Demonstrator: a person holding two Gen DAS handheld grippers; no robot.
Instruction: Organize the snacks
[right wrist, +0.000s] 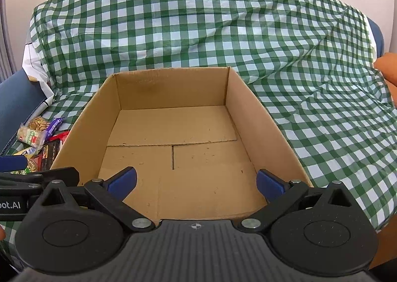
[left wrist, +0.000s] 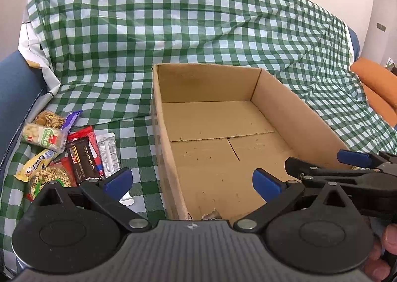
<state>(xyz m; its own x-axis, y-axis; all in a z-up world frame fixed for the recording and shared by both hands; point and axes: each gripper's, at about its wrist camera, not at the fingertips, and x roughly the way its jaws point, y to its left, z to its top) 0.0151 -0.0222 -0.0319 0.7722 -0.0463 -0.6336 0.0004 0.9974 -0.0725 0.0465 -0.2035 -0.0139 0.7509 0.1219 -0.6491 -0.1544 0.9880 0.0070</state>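
An open, empty cardboard box (left wrist: 292, 108) (right wrist: 253, 118) sits on a green-checked cloth. A pile of snack packets (left wrist: 62, 155) (right wrist: 37, 143) lies on the cloth left of the box: a dark chocolate bar (left wrist: 85, 160), a cracker pack (left wrist: 43, 137), a purple wrapper (left wrist: 72, 118), a cereal bag (left wrist: 49, 179). My left gripper (left wrist: 192, 182) hangs open over the box's near left wall, nothing between its blue pads. My right gripper (right wrist: 196, 182) stands open above the box's near edge, also with nothing in it. The right gripper's fingers (left wrist: 352, 158) show at the right of the left wrist view.
The green-checked cloth (left wrist: 198, 34) drapes over a sofa back and seat. A blue armrest (left wrist: 17, 93) rises at the left beside the snacks. An orange cushion (left wrist: 377, 83) lies at the far right. A person's fingers (left wrist: 387, 244) hold the right gripper.
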